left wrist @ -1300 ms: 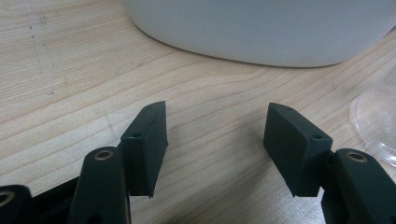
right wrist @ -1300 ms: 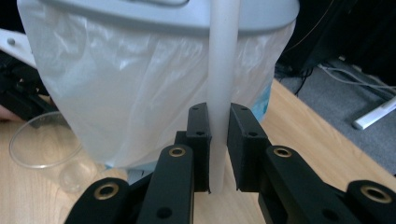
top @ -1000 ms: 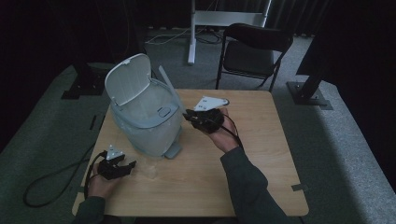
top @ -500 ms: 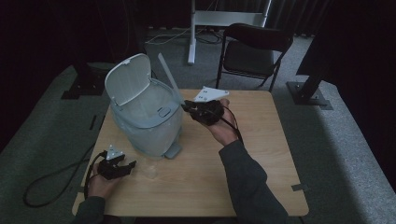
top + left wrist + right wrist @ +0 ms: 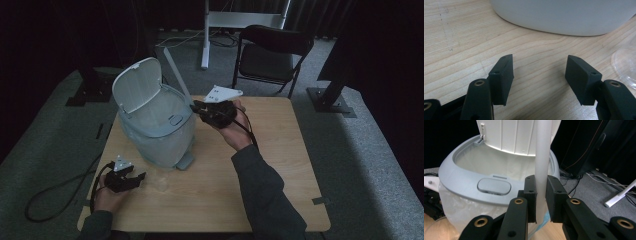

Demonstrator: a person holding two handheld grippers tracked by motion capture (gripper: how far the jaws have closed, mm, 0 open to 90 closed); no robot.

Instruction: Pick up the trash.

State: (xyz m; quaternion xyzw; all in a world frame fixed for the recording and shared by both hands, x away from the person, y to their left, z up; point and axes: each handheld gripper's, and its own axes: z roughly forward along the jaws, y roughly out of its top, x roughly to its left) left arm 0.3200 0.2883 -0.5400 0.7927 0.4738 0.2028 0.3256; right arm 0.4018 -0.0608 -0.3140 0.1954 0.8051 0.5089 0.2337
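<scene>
A pale grey bin (image 5: 160,125) stands on the table's left half with a clear bag lining it and its lid (image 5: 136,90) tipped up open. My right gripper (image 5: 196,106) hovers at the bin's right rim, shut on the lower end of a long pale tube (image 5: 176,75) that slants up and back over the bin. In the right gripper view the tube (image 5: 543,150) stands upright, pinched in my right gripper (image 5: 541,200), with the bin's rim (image 5: 456,175) just behind. My left gripper (image 5: 140,176) rests open on the table in front of the bin; nothing lies inside it (image 5: 539,77).
A clear plastic round piece (image 5: 626,70) lies on the wood just right of my left gripper, near the bin's base (image 5: 564,15). A black folding chair (image 5: 275,50) and a white stand (image 5: 240,20) are behind the table. A cable (image 5: 55,195) loops on the floor at left.
My right hand has risen with the tube and shifted slightly toward the bin, so the tube's top end stands higher. The left hand has stayed put.
</scene>
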